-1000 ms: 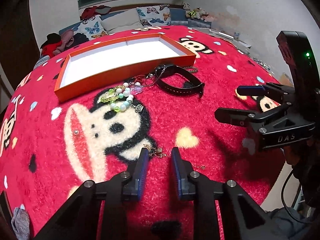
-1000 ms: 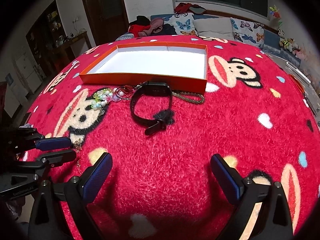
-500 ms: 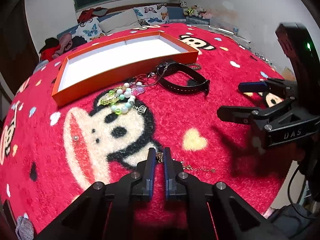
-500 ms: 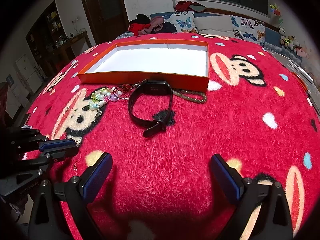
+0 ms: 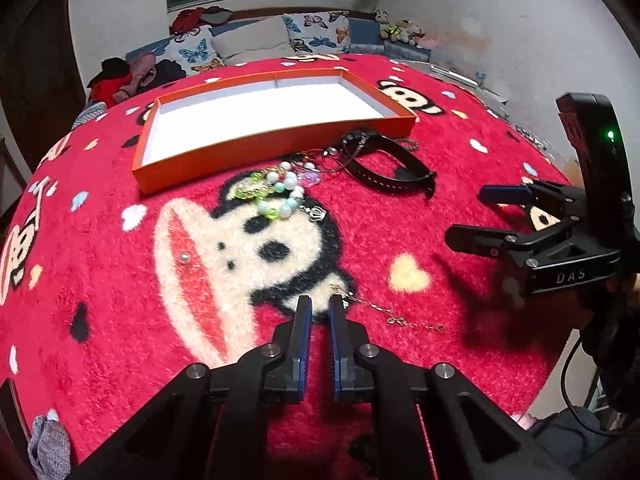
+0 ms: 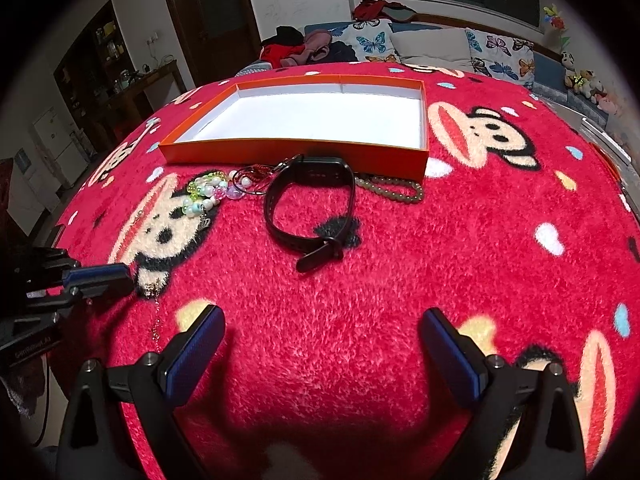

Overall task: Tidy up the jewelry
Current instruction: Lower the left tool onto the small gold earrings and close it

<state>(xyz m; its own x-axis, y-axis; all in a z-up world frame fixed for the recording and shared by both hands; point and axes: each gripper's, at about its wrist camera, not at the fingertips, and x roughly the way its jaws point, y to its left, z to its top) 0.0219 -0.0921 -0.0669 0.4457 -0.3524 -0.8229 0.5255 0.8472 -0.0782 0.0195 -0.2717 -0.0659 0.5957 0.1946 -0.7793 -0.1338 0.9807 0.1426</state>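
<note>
While nearly pressed together at the gold chain's [image 5: 384, 312] end, left gripper [image 5: 319, 312] apparently mid-pickup, grip unconfirmed; right gripper [image 6: 320, 336] spread wide, idle; next, carry to orange tray [image 5: 256, 152].

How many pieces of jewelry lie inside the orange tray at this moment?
0. The white-lined orange tray holds nothing; the black strap watch, pastel bead bracelet and thin gold chain lie outside on the blanket.

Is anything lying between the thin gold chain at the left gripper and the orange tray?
Yes: the green and white bead bracelet lies on the blanket between the gold chain and the orange tray's near wall.
</note>
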